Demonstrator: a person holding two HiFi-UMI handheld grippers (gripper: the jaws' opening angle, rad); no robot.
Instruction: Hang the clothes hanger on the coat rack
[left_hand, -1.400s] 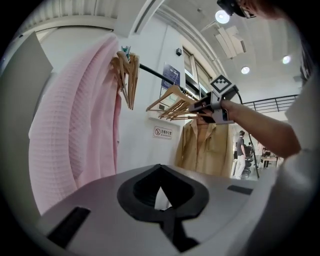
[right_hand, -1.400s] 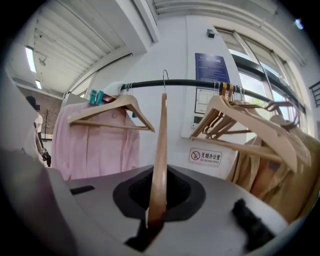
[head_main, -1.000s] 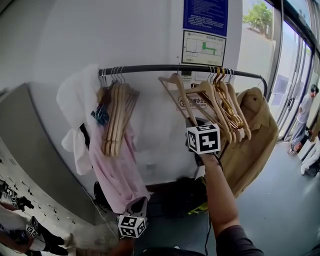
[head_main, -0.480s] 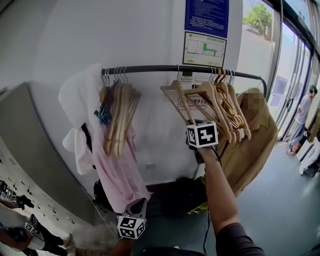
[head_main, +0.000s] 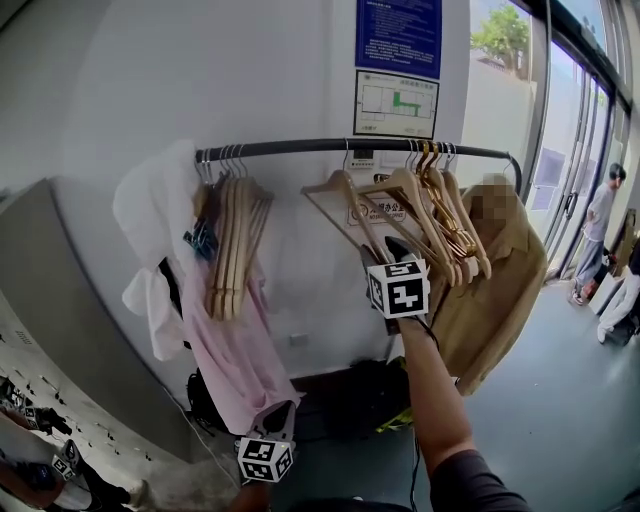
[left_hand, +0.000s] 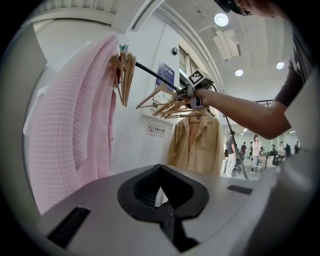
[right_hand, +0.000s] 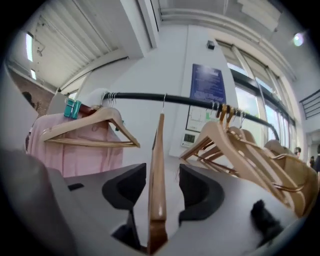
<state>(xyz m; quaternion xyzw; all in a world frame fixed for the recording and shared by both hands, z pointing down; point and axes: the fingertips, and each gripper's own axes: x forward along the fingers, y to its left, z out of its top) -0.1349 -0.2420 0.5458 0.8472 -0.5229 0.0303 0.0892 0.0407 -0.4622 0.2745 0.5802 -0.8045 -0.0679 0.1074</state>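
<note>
Item: right gripper (right_hand: 159, 187). Jaws opening; pads stand clear on either side of the thing between them and do not press on it.
Between the jaws: wooden clothes hanger (right_hand: 157, 160), seen edge-on, upright, lower end down in the throat of the jaws.
Hanger, upper end: wire hook (right_hand: 163, 102) rises to the black rail of the coat rack (right_hand: 135, 97) and appears to sit over it, in the gap between two hanger groups.
Beside, right: bunch of wooden hangers (right_hand: 240, 145) on the same rail; beyond them a tan jacket (head_main: 500, 270).
Beside, left: a hanger carrying a pink garment (head_main: 235, 340), more wooden hangers (head_main: 232, 240), a white garment (head_main: 150, 220).
Item: left gripper (left_hand: 162, 200). Jaws pressed together, nothing in them; held low, well apart from the rail.
Status, as judged: hanging done and release in hand. Remaining: draw the right gripper back clear of the hanger without knocking it off the rail.
</note>
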